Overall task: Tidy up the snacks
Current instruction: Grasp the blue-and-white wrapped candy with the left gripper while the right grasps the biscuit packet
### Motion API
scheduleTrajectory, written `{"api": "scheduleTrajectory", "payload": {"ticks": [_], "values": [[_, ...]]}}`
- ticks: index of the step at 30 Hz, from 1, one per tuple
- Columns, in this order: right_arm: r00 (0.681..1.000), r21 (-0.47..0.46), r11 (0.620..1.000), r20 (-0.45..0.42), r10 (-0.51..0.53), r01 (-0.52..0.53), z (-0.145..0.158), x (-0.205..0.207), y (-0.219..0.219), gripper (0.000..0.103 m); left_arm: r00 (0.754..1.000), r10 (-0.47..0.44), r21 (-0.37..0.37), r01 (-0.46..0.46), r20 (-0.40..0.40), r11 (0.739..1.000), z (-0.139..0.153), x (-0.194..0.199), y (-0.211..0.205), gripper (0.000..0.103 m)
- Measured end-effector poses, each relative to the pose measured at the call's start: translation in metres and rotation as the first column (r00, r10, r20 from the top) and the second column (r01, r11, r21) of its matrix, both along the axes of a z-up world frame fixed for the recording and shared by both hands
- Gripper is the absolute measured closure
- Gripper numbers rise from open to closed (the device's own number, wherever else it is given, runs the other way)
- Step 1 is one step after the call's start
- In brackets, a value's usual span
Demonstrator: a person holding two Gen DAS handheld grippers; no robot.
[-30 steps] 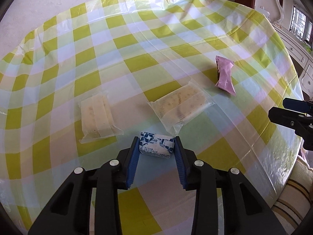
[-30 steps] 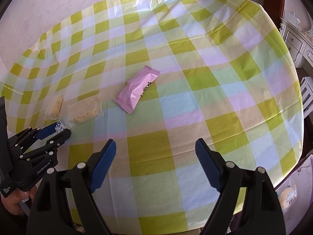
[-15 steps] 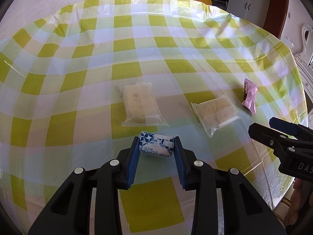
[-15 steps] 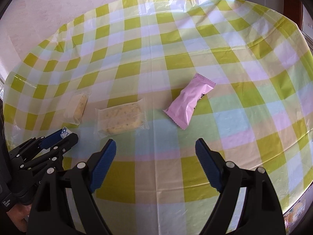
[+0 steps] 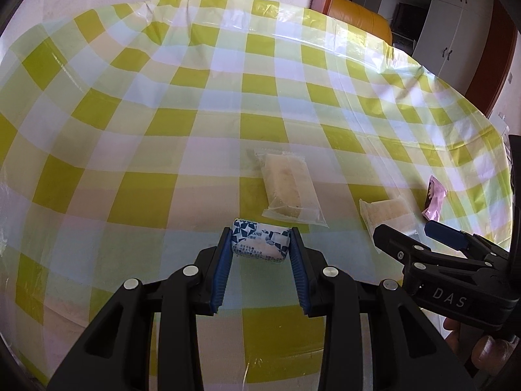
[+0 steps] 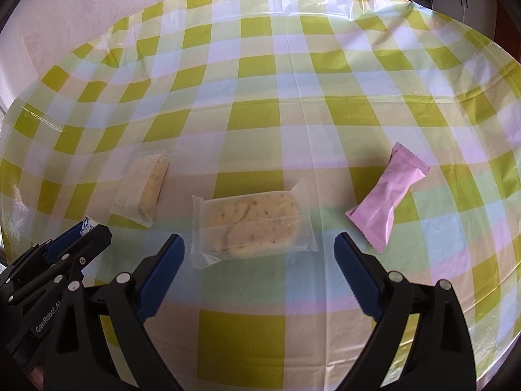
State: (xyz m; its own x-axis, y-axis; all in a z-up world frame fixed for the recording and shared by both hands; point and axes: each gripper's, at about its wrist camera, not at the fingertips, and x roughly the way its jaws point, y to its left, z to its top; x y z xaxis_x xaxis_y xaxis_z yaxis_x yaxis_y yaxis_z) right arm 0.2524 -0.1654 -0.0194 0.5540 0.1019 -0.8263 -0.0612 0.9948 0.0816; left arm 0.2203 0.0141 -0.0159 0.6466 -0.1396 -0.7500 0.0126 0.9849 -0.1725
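My left gripper (image 5: 260, 241) is shut on a small blue-and-white candy (image 5: 260, 241), held just above the checked tablecloth. Ahead and right of it lies a clear-wrapped pastry (image 5: 288, 191). A second clear-wrapped pastry (image 6: 249, 225) lies just ahead of my right gripper (image 6: 259, 248), whose jaws are opening wide with nothing pressed between the pads. That pastry also shows at the right in the left wrist view (image 5: 387, 218). A pink snack packet (image 6: 387, 200) lies to the right of it, tilted. The left gripper (image 6: 83, 231) shows at the lower left of the right wrist view.
The round table (image 5: 162, 123) wears a yellow, white and pale-blue checked plastic cloth. A plain wall stands behind it on the left, an orange seat (image 5: 358, 16) and white cupboards (image 5: 433, 32) at the back right. A hand (image 5: 482, 352) holds the right gripper.
Both grippers have swung left across the table. The right one now faces the nearer clear-wrapped pastry instead of the pink packet, and its jaws stand wider. The candy stays in the left grip.
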Motion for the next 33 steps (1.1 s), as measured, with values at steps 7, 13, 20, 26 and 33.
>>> {"api": "scheduleTrajectory", "payload": {"ticks": [7,13,20,26,33], "values": [[1.000,-0.049,0.999,-0.012,-0.009,0.009,-0.009,0.013,0.008,0.010,0.999,0.032,-0.025,-0.032,-0.007,0.999,-0.002,0.001,0.008,0.069],[1.000,-0.078,0.997,-0.006,-0.009,0.009,-0.013,0.015,0.011,0.010,0.999,0.037,-0.037,-0.038,-0.008,0.999,-0.002,0.001,0.010,0.069],[1.000,-0.081,0.997,0.010,0.000,0.001,-0.011,0.012,0.010,0.022,0.999,0.040,-0.045,-0.040,-0.010,0.998,-0.003,0.000,0.010,0.069],[1.000,-0.062,0.998,0.024,0.001,0.000,-0.009,0.007,0.005,0.034,0.999,0.035,-0.045,-0.035,-0.001,0.998,-0.001,-0.002,0.009,0.069],[0.999,-0.028,1.000,0.036,0.005,-0.004,-0.005,-0.007,-0.004,0.038,1.000,0.022,-0.047,-0.022,0.012,0.999,0.002,-0.004,0.006,0.069]]}}
